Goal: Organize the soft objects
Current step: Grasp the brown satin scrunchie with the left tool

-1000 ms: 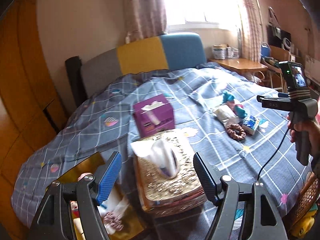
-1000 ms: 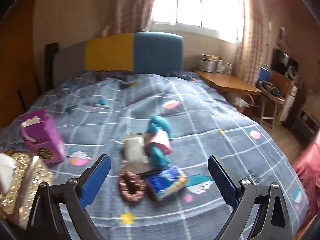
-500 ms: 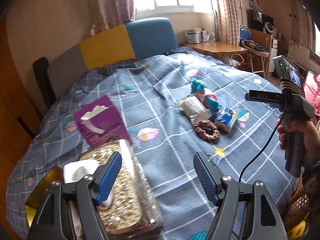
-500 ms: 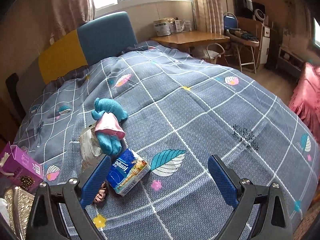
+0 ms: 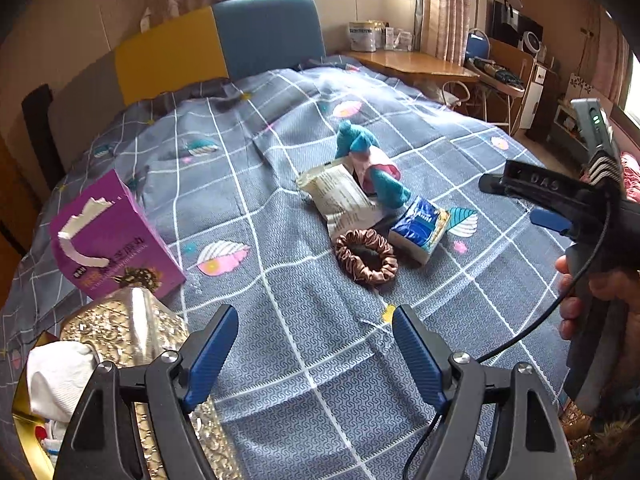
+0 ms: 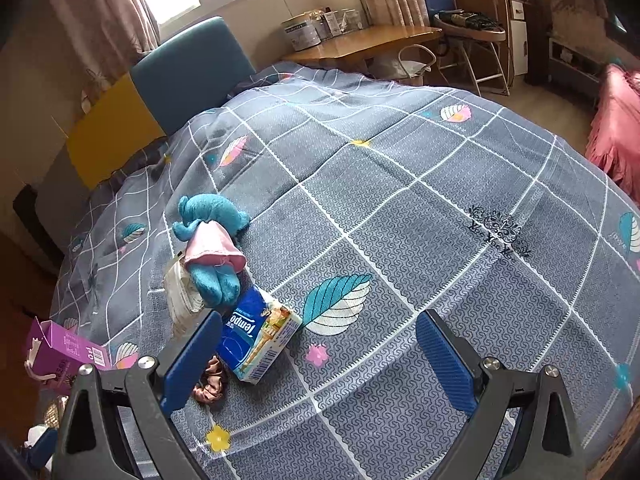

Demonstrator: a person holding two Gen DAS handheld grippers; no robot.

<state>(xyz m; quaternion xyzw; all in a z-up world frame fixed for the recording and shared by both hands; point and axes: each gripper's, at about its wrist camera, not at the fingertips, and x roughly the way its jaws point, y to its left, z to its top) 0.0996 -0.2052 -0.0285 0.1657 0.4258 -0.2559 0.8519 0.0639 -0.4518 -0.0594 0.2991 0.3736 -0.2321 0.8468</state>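
A small pile lies mid-bed: a teal plush doll in a pink dress (image 5: 370, 162) (image 6: 212, 240), a cream packet (image 5: 342, 198) (image 6: 180, 292), a blue Tempo tissue pack (image 5: 420, 226) (image 6: 256, 336) and a brown satin scrunchie (image 5: 366, 256) (image 6: 210, 380). My left gripper (image 5: 316, 356) is open and empty, above the bedspread short of the pile. My right gripper (image 6: 320, 356) is open and empty, just right of the tissue pack; its body shows at the right of the left wrist view (image 5: 560, 204).
A purple tissue box (image 5: 108, 236) (image 6: 64, 352) and a gold woven tissue holder (image 5: 132, 332) sit at the bed's left. The grey checked bedspread (image 6: 440, 220) stretches right. A wooden desk (image 6: 360, 40) and chairs stand beyond the bed.
Both grippers swung right across the bed. The pile came closer to the middle of the left view; the gold holder slid to the lower left. Both stayed open.
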